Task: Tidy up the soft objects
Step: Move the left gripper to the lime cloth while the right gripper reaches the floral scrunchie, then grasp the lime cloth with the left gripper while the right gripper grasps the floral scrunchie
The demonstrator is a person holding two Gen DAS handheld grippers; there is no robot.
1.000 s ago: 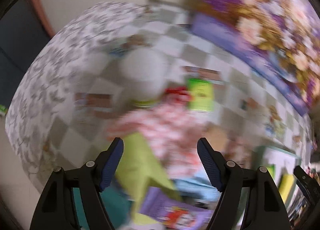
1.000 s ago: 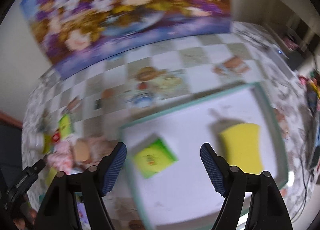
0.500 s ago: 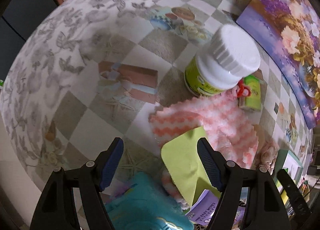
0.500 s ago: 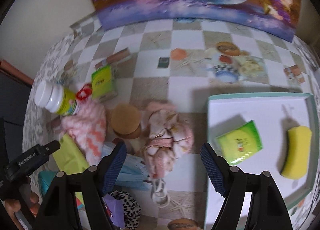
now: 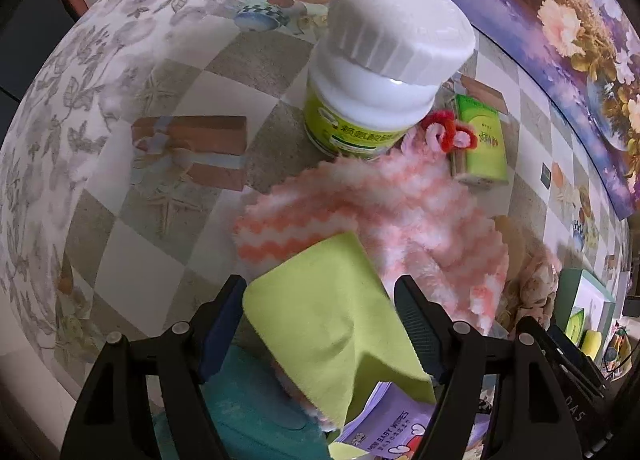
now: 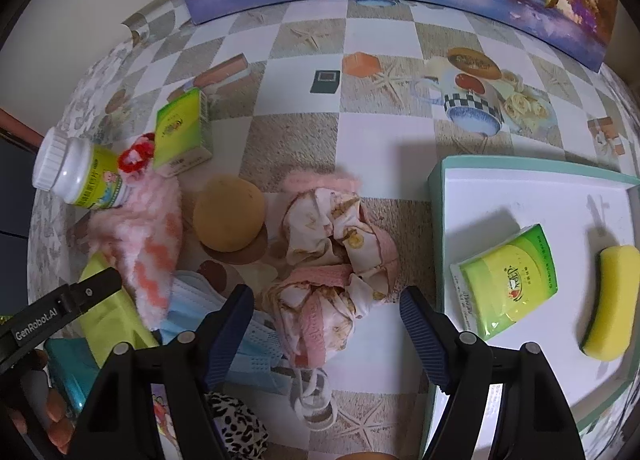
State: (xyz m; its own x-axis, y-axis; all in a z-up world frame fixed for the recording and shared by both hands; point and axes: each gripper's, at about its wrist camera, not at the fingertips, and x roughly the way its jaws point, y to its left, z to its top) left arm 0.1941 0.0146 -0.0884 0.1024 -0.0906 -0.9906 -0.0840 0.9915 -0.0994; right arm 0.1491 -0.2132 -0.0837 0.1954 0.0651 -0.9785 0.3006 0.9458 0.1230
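Left gripper (image 5: 318, 318): we hold it wide open astride the lime cloth (image 5: 320, 312), likely our next pick.
Right gripper (image 6: 326, 326): wide, empty, just short of the floral fabric bundle (image 6: 334, 260).
Tray (image 6: 520, 172): right of the right gripper; inside, one tissue pack (image 6: 506, 280), one yellow sponge (image 6: 610, 302).
Unsorted: one pink zigzag towel (image 5: 384, 212), apparently one blue mask (image 6: 244, 336).

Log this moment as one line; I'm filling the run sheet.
left claw: open over green cloth | right claw: open above floral cloth | tray: tissue pack, sponge
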